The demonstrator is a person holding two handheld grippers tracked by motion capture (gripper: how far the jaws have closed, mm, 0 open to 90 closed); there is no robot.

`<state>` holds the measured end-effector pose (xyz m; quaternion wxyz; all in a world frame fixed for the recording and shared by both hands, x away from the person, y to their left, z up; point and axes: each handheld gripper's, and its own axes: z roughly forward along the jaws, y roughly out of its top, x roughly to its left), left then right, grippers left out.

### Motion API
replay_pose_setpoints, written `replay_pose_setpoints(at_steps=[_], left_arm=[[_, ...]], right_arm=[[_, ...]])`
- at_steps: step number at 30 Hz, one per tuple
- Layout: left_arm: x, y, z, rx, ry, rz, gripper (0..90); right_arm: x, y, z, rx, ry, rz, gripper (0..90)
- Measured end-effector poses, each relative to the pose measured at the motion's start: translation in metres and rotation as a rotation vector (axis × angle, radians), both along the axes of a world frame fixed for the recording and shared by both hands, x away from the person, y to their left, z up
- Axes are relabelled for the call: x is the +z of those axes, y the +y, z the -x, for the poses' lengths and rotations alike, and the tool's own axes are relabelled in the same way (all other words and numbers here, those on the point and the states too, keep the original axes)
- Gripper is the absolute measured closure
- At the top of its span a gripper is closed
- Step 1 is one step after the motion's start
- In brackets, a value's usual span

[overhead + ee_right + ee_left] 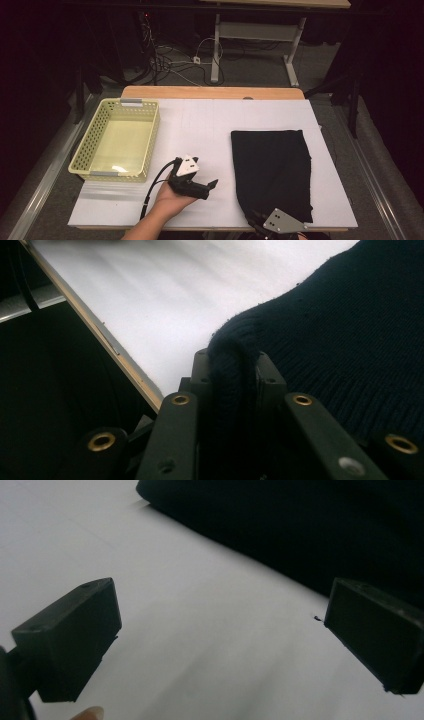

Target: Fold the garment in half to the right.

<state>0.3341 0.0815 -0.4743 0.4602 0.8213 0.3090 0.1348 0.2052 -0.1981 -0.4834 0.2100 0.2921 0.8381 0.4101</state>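
The folded black knitted cloth (272, 172) looks soft and limp, light enough for a single pinch to lift, though it would sag and unfold if raised from one corner alone; it is not fragile and its ribbed knit should give the pads good friction; the sensible places to take hold are the corners and the folded edges, ideally two at once so it stays flat. It lies at the right of the high view, on the white tabletop (200, 125), its lower edge reaching the near rim; it is a dark, roughly rectangular piece, matte, with a fine ribbed weave clear in the right gripper view. The right hand-held gripper (233, 372) is pressed together on a bunched fold of the cloth at its lower corner, the fabric humped up between the jaws. The left hand-held gripper (220, 635) has its jaws spread wide with nothing between them, over bare tabletop at the centre bottom of the high view, the cloth's edge just beyond. A pale yellow perforated plastic basket (82, 162) sits at the left.
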Motion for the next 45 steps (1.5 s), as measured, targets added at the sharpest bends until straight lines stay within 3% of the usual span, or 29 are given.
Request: replay_pose_setpoints(at_steps=[4, 11, 16, 19, 24, 27, 29, 35, 40, 42, 45], left_arm=[[-0.004, -0.021, -0.021, 0.009, 0.048, 0.021, 2.0], [-0.007, -0.052, -0.057, 0.022, 0.097, 0.000, 5.9], [-0.006, -0.070, -0.079, 0.064, 0.119, -0.026, 14.8], [-0.008, -0.078, -0.091, 0.114, 0.179, -0.047, 21.2], [-0.008, -0.088, -0.102, 0.123, 0.219, -0.065, 27.8], [-0.008, -0.094, -0.106, 0.123, 0.228, -0.073, 31.6], [-0.008, -0.097, -0.105, 0.109, 0.228, -0.063, 43.6], [-0.008, -0.099, -0.104, 0.105, 0.261, -0.028, 65.0], [-0.006, -0.104, -0.098, 0.116, 0.202, -0.057, 78.1], [-0.004, -0.103, -0.097, 0.116, 0.179, -0.063, 79.3], [-0.001, -0.096, -0.099, 0.119, 0.177, -0.046, 79.3]], right_arm=[[-0.002, -0.002, -0.001, 0.001, 0.012, -0.011, 77.0], [-0.004, -0.004, -0.004, 0.008, 0.028, -0.023, 76.5], [-0.005, -0.004, -0.005, 0.012, 0.031, -0.024, 76.2], [-0.005, -0.004, -0.004, 0.013, 0.030, -0.021, 76.2], [-0.005, -0.003, -0.004, 0.011, 0.028, -0.020, 76.1], [-0.005, -0.003, -0.004, 0.008, 0.030, -0.021, 76.1], [-0.005, -0.003, -0.004, 0.008, 0.030, -0.020, 76.1], [-0.006, -0.002, -0.005, 0.012, 0.039, -0.027, 76.1], [-0.006, -0.001, -0.005, 0.012, 0.035, -0.024, 76.3], [-0.005, 0.002, -0.005, 0.020, 0.018, 0.003, 76.4], [-0.004, 0.006, -0.006, 0.025, 0.012, 0.012, 76.5]])
